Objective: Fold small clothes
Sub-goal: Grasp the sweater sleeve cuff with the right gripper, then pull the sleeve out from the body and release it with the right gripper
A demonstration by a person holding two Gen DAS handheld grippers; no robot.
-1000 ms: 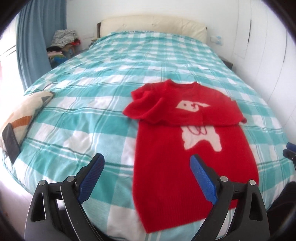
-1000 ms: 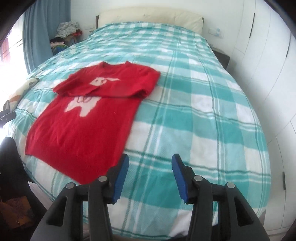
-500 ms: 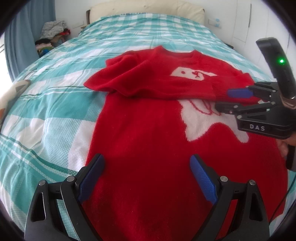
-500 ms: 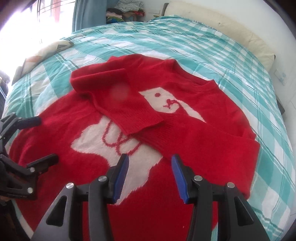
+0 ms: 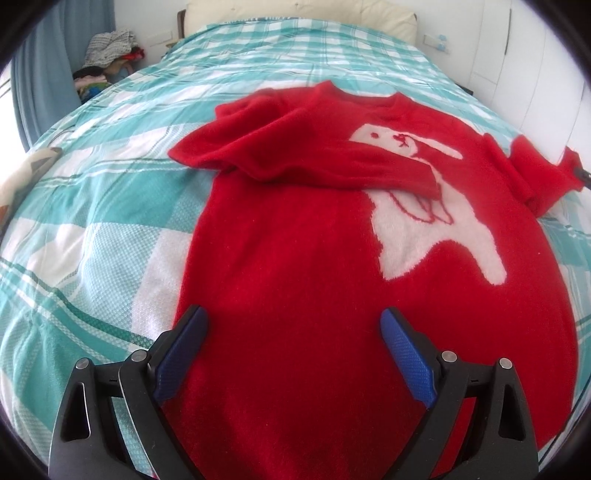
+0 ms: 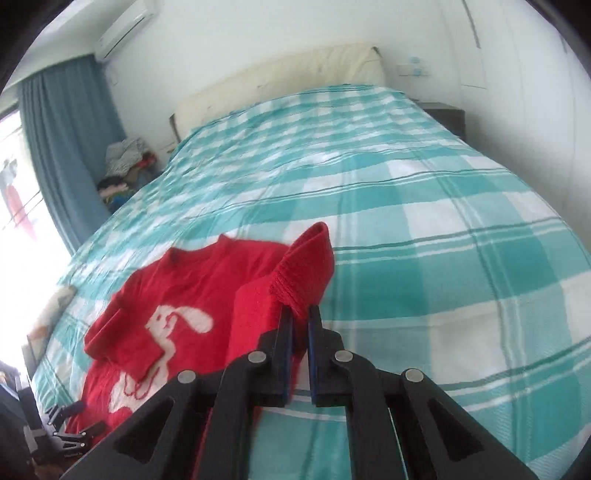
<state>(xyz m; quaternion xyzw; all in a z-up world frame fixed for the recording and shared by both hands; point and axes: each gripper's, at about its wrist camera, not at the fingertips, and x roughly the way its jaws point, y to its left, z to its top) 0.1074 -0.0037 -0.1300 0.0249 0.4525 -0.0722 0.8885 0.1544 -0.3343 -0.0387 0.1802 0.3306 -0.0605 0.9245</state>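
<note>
On the checked bed, our right gripper pinches the red sweater's right sleeve, lifted for folding inward next, we judge, while our left gripper hovers open over the near hem.

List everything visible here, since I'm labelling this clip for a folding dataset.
sweater: one, red with a white rabbit, flat on the bed, one sleeve folded across the chest
right sleeve: one, red, lifted off the bed
bedspread: one, teal and white check, covering the bed
headboard: one, cream, far end of the bed
curtain: one, blue, by the window
clothes pile: one, mixed colours, beside the curtain
air conditioner: one, white, high on the wall
left gripper: black with blue fingers, spread over the hem
right gripper: closed on the right sleeve
</note>
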